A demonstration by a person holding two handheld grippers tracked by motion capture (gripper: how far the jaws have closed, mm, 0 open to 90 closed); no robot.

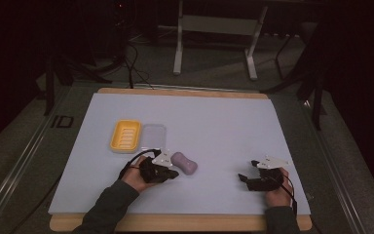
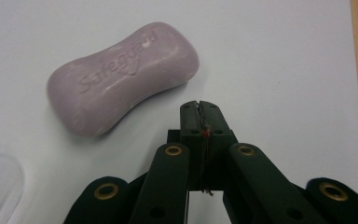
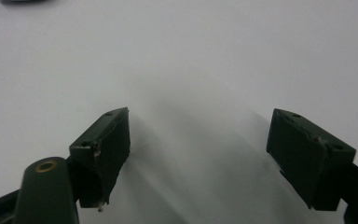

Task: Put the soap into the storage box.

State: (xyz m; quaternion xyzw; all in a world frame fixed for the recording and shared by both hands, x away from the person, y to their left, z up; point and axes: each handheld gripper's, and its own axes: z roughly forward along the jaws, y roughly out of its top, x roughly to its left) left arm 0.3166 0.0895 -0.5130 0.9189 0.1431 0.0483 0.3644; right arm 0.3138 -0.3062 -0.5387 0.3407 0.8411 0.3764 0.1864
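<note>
Two claws low over the mat. Left claw pinched fully closed, holding nothing; soap lying flat just ahead and to its left, close but not touching, long axis slanting across the claw's line. Right claw spread wide, empty, well apart from soap, bare mat between jaws. Left clearly nearer. Likely next: open left, swing slightly left to straddle soap's narrow waist. Yellow dish and clear lid beyond.

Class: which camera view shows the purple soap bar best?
The left gripper view: the soap bar is close and its embossed lettering reads clearly. The high view shows it small, beside the left gripper. The right gripper view gives nothing of it.
</note>
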